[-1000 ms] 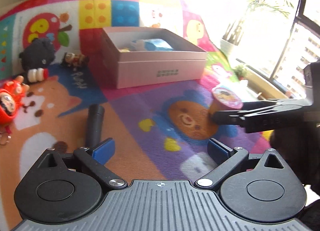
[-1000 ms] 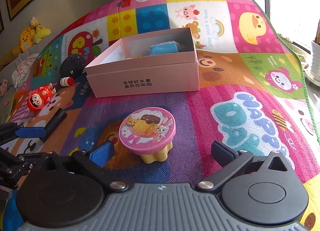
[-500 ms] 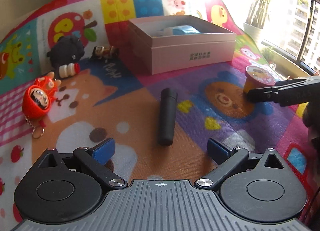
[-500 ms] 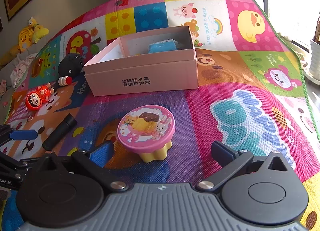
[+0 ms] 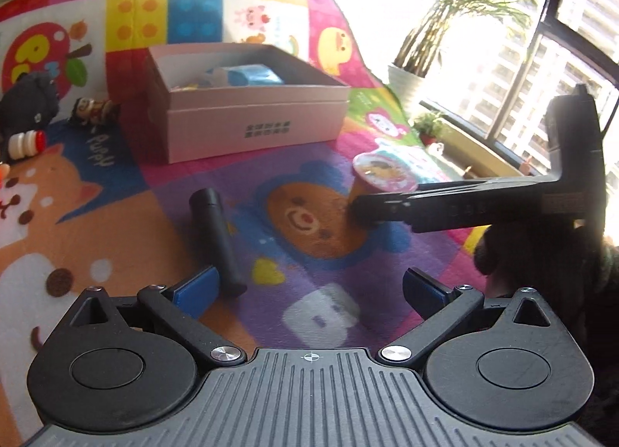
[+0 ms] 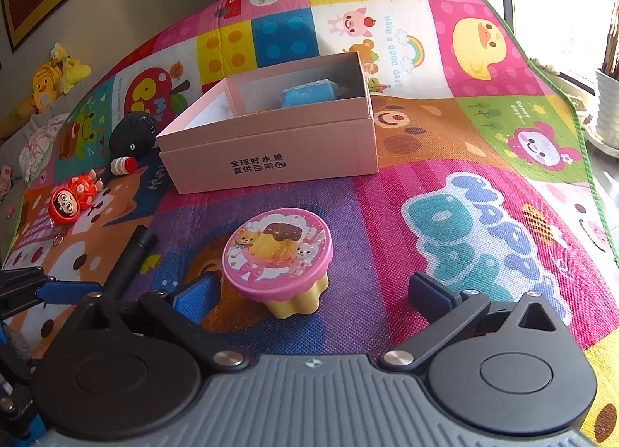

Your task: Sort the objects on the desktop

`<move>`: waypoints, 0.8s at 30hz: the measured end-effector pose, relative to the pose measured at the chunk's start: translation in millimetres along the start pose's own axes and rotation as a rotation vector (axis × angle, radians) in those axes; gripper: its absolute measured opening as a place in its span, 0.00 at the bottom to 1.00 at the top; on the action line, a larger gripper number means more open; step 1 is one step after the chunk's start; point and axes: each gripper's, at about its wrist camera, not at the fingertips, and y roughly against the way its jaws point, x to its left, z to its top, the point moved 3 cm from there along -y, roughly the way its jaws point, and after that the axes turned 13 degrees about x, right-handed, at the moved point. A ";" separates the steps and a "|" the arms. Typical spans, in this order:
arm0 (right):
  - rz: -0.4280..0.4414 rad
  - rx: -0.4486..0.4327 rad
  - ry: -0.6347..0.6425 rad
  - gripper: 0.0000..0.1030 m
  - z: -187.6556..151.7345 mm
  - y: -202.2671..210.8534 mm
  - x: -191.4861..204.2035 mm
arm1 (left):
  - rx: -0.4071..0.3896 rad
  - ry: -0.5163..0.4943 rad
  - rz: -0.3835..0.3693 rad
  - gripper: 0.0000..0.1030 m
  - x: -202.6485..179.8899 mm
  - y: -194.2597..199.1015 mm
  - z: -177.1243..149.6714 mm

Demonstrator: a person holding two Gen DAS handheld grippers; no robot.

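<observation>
Left wrist view: your left gripper is spread wide with nothing held; the black cylinder lies on the play mat, its near end just beside the left fingertip. Farther back, the open pink box holds a blue item. Right wrist view: your right gripper is also wide open and empty, with the pudding-shaped toy standing between its fingers, apparently untouched.
</observation>
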 end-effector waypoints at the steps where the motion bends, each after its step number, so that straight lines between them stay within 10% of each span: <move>1: 0.003 -0.001 -0.004 1.00 0.3 0.3 -0.8 | -0.007 -0.022 -0.029 1.00 -5.0 1.8 0.7; 4: -0.003 -0.004 -0.010 1.00 -0.1 0.8 -1.3 | -0.024 -0.084 -0.103 1.00 -16.5 8.5 0.0; 24: -0.009 -0.008 -0.012 1.00 -1.7 -0.1 -1.0 | 0.016 -0.081 0.205 1.00 0.4 -12.4 -5.1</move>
